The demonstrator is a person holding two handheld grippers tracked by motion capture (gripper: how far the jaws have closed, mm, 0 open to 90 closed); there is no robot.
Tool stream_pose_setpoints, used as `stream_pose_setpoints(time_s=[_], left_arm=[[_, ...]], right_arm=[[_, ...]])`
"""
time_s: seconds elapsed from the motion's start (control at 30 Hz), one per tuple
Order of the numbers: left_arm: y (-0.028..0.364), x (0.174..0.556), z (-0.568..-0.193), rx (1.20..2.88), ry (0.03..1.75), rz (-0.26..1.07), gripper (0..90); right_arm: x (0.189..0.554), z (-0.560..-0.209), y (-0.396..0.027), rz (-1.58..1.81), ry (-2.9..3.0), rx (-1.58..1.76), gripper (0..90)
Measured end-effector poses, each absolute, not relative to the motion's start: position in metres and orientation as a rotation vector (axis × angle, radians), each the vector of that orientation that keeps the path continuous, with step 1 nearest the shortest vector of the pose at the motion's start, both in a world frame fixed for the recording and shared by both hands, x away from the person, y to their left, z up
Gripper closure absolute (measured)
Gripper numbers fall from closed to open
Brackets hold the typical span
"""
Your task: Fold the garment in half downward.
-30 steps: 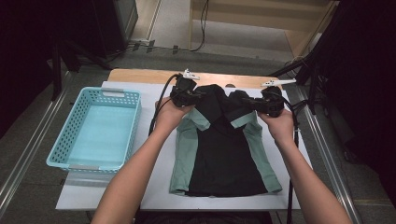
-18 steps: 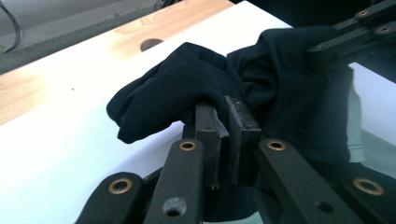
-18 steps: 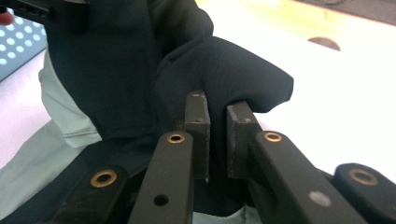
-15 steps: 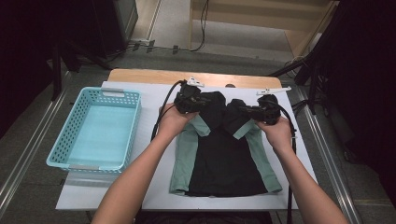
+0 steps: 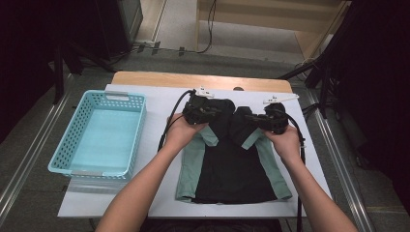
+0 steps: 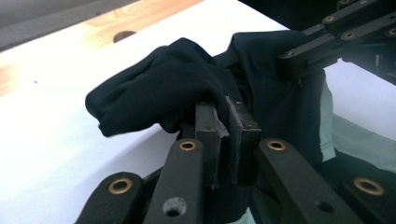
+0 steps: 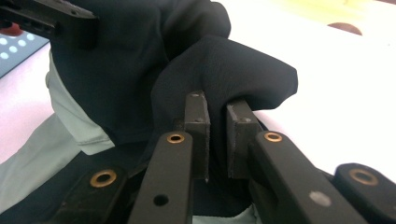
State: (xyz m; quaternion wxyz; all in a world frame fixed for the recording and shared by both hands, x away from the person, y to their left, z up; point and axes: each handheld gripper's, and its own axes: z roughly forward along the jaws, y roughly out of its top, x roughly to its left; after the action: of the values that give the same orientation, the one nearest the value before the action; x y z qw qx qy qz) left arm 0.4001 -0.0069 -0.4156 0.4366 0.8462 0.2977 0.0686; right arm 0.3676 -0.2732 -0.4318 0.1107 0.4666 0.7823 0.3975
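A black garment (image 5: 232, 169) with pale green side panels lies on the white table (image 5: 159, 101), hem toward me. Its top part is lifted and bunched between my two grippers. My left gripper (image 5: 215, 110) is shut on a fold of the black cloth (image 6: 154, 88), pinched between its pads (image 6: 208, 126). My right gripper (image 5: 247, 117) is shut on another fold of the same cloth (image 7: 233, 60). The two grippers face each other a short way apart above the garment's upper half. In the left gripper view (image 6: 223, 100) the right gripper's arm (image 6: 327, 37) reaches in at top right.
A light blue plastic basket (image 5: 123, 96) stands on the table's left side, with nothing in it. A wooden strip (image 5: 159, 77) runs along the table's far edge. Cables trail from both grippers. Dark floor and metal rails surround the table.
Both hands have come a little toward me and lower, drawing the garment's top edge with them. The grippers stand closer together than before.
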Motion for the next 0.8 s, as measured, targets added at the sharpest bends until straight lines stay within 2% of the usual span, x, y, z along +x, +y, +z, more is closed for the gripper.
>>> stream_pose_setpoints(time_s=[0.8], left_arm=[[-0.005, 0.373, -0.440, 2.124, 0.665, 0.093, 85.1]], right_arm=[[0.348, -0.444, -0.267, 1.150, 2.371, 1.328, 79.6]])
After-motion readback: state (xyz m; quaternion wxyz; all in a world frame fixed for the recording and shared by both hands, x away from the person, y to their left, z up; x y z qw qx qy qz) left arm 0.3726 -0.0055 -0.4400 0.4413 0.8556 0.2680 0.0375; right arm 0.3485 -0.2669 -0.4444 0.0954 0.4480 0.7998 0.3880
